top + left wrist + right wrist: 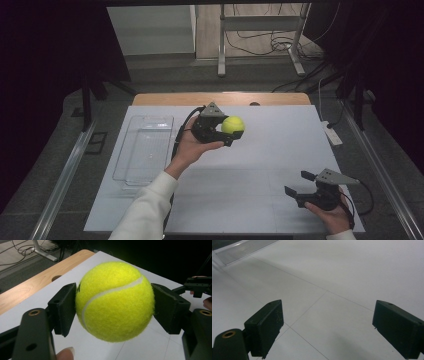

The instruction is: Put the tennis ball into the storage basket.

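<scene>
- A clear plastic tray (145,147) lies on the white bench (260,150), to the left of the left claw.
- The left claw (227,127), held above the bench, is clenched on a yellow tennis ball (232,124), one pad on each side.
- The right claw (300,186), well apart at the near right, has its jaws spread with bare bench between them.

The pads of the left gripper (113,302) cover both flanks of the tennis ball (115,301). In the left gripper view, the frame edge crops the right gripper (200,287). In the high view, the bottom edge crops the sleeve (145,212). The clear tray (143,150) shows faint walls; any contents are indiscernible.
</scene>
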Available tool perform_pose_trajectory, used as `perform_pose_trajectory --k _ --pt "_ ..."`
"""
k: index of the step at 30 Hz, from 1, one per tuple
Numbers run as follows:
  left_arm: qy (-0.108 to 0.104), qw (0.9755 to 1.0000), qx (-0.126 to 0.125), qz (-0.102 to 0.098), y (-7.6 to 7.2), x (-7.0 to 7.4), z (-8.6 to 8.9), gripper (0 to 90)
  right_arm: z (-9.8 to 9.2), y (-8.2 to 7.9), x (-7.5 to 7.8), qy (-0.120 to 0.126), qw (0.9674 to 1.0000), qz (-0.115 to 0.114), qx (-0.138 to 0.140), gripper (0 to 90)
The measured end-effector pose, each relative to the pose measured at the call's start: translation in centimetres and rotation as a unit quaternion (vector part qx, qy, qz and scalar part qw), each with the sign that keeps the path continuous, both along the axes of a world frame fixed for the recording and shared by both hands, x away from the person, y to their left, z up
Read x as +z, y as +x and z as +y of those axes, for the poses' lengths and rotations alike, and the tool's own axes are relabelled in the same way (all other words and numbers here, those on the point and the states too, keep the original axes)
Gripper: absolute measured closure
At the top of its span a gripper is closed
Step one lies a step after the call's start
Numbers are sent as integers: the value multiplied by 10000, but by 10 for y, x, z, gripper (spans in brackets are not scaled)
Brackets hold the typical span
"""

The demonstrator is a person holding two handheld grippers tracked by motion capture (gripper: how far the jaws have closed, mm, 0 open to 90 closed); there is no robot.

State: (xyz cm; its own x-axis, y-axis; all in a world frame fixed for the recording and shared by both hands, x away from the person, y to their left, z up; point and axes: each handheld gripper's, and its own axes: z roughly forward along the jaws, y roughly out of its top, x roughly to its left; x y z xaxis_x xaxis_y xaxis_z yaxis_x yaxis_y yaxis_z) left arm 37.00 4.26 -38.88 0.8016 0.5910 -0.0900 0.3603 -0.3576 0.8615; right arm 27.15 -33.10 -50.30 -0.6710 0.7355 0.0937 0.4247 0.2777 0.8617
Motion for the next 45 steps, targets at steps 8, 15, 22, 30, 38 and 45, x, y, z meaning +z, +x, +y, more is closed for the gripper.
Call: perform_pose_trajectory --k 8,15,22,30,38,45 --pt "-28 10000 39 -28 0 2 5 265 0 0 0 -3 10000 -3 -4 99" --pt "-81 9999 76 -71 -1 4 8 265 0 0 0 7 10000 -15 0 99" --pt "-82 9999 101 -96 0 5 10 265 0 0 0 -10 10000 -10 -17 99" --pt "-113 9997 169 -125 0 7 16 265 0 0 0 -3 10000 -16 -15 99" --pt "-119 9994 270 -158 0 9 23 265 0 0 1 -8 10000 -28 -22 99" --pt "-118 9992 350 -176 2 10 29 265 0 0 1 -2 10000 -35 -23 98"
